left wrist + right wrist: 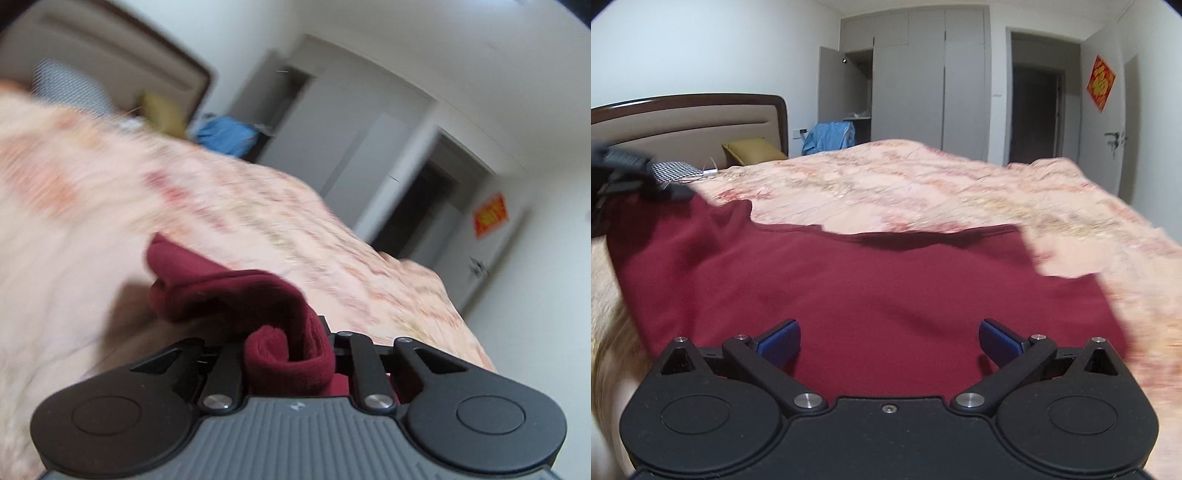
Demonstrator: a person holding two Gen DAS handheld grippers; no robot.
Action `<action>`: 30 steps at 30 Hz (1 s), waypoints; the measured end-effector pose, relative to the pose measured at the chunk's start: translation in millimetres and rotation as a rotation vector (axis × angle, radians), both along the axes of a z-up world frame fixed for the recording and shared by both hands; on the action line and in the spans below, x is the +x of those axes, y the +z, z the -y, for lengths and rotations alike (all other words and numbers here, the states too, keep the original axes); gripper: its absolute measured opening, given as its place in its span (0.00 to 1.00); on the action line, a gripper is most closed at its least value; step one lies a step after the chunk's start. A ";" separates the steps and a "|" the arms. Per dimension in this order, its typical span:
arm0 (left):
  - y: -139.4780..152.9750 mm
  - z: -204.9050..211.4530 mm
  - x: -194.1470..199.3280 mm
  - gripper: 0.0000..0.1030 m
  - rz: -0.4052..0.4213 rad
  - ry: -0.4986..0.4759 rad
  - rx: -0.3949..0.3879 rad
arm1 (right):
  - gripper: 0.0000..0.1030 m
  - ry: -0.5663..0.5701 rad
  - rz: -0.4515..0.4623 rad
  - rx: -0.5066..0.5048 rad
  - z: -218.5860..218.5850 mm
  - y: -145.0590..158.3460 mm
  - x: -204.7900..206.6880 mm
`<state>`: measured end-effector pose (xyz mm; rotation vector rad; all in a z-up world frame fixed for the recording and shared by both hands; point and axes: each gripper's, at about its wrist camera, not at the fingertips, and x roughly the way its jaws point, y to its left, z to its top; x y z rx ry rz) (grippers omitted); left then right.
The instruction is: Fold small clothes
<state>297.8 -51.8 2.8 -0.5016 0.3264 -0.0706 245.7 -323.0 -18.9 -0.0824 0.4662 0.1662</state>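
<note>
Matt maroon knit garment (849,288) on a printed cloth bedspread (923,184).

bedspread (923,184): pink, floral, covers the bed
headboard (690,125): beige, dark wood rim, at the bed's far end
pillow (750,151): mustard, against the headboard
blue cloth (831,136): heaped beyond the bed
wardrobe (908,81): grey, one door open, behind the blue cloth
red sign (1101,83): on the door right of the wardrobe

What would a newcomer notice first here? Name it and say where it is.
The dark red garment stands out, spread across the peach patterned bedspread in the middle of the right wrist view. In the left wrist view the left gripper is shut on a bunched fold of it, while the right gripper hangs open above the cloth.
</note>
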 end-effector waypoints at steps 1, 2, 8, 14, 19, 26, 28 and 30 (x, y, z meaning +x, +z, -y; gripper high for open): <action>9.5 11.9 3.8 0.17 0.013 -0.037 0.035 | 1.00 -0.012 0.008 -0.010 9.4 2.4 -9.6; 20.4 29.5 6.3 0.17 0.028 -0.077 0.072 | 1.00 -0.026 0.015 -0.017 20.0 3.7 -20.4; 56.4 146.6 8.1 0.17 0.089 -0.380 0.299 | 1.00 -0.126 0.011 -0.057 75.1 -1.6 -74.0; 22.2 246.3 0.2 0.18 -0.024 -0.677 0.498 | 1.00 -0.246 -0.037 -0.056 116.5 -20.7 -105.8; -8.8 254.1 3.6 0.33 -0.114 -0.712 0.443 | 1.00 -0.306 -0.056 0.008 137.1 -32.6 -119.2; -10.2 227.8 -0.7 0.76 -0.121 -0.749 0.310 | 1.00 -0.334 -0.037 0.033 134.3 -30.5 -119.7; -6.8 218.7 -4.6 0.84 -0.121 -0.755 0.270 | 1.00 -0.347 -0.022 0.055 134.7 -27.7 -119.5; -0.4 211.5 -8.7 0.90 -0.125 -0.738 0.226 | 1.00 -0.363 -0.007 0.082 135.2 -23.9 -120.6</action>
